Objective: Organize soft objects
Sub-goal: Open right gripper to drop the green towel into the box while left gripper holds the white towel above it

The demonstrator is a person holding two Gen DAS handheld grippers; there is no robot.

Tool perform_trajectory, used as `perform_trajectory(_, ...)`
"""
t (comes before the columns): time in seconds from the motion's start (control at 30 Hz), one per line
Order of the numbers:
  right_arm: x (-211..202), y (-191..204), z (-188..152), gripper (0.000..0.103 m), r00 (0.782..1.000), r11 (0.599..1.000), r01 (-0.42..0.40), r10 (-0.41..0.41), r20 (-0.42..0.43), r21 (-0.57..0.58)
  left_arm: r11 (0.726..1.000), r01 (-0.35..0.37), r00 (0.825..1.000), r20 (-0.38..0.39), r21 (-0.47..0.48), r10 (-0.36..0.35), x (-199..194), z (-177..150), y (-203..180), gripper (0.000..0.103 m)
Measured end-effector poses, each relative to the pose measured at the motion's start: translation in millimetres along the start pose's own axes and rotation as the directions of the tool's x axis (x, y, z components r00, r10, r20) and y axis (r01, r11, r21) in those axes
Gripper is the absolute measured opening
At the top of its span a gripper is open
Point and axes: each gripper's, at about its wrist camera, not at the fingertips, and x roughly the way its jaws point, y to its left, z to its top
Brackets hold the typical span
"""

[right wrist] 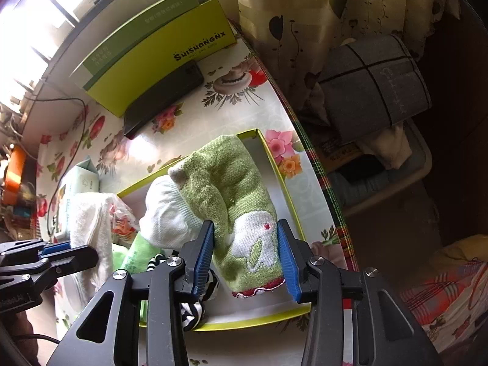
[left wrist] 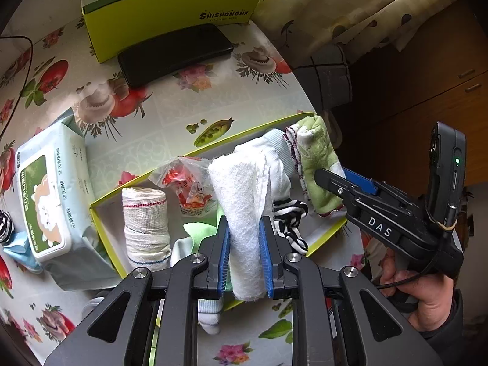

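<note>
A shallow yellow-green box (left wrist: 244,135) (right wrist: 289,201) lies on the floral table. My left gripper (left wrist: 244,253) is shut on a rolled white towel (left wrist: 241,201) and holds it over the box. My right gripper (right wrist: 245,256) is shut on a folded green towel with a white rabbit (right wrist: 241,201), at the box's right side; it also shows in the left wrist view (left wrist: 315,164). In the box lie a rolled striped cloth (left wrist: 146,222), a plastic bag (left wrist: 189,183), a white sock (right wrist: 167,216), a light green cloth (left wrist: 198,231) and a black-and-white striped sock (left wrist: 289,219).
A pack of wet wipes (left wrist: 55,201) lies left of the box. A black phone (left wrist: 174,53) leans by a yellow-green box lid (left wrist: 170,15) at the back. The table edge (right wrist: 317,164) runs right of the box, with a grey cushion (right wrist: 372,88) beyond.
</note>
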Motion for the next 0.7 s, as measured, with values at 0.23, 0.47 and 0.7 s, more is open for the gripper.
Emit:
perform_trajectory(0.23, -17, 1, -6, 0.046, 0.998, 0.999, 0.037, -0.037, 0.052, -0.008, 1.000, 0.022, 1.000, 0.000, -0.007, -0.022, 3, 3, -2, 0.019)
perform_trajectory(0.47, -31, 0, -12, 0.046, 0.998, 1.000, 0.010, -0.010, 0.066, 0.006, 0.999, 0.026, 1.000, -0.002, -0.023, -0.026, 13, 9, -1, 0.019)
perform_trajectory(0.7, -36, 8, -17, 0.046, 0.998, 1.000, -0.023, 0.023, 0.065, -0.005, 0.994, 0.034, 0.999, -0.007, -0.104, -0.035, 25, 11, 13, 0.021)
